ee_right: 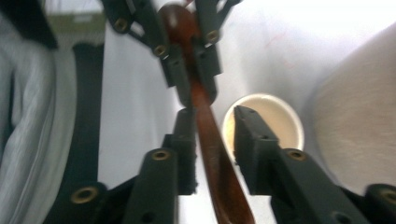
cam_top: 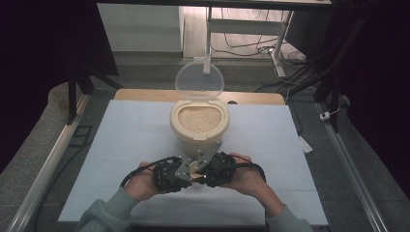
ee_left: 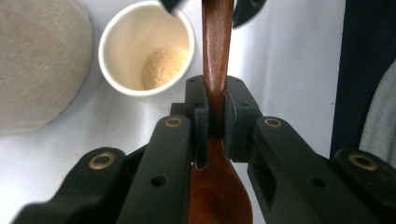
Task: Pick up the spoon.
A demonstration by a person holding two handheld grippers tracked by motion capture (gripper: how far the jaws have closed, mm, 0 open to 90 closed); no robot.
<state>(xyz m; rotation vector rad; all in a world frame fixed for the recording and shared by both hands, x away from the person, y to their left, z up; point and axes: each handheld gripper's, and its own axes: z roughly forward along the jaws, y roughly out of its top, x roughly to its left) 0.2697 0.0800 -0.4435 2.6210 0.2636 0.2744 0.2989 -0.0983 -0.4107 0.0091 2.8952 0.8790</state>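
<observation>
1. The wooden spoon (ee_left: 215, 60) is partly hidden where the left gripper (ee_left: 215, 122) squeezes it, and its bowl is cut off at the bottom edge.
2. The grain container (ee_left: 32, 60) runs off the left edge.
3. The right gripper view is blurry, and the small cup (ee_right: 275, 122) sits half behind a black jaw.

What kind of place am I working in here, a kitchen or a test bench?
Most likely a lab test bench, not a kitchen: the table is covered by a plain pale sheet, metal rails flank it, and loose cables trail over the floor behind the open rice container.
</observation>
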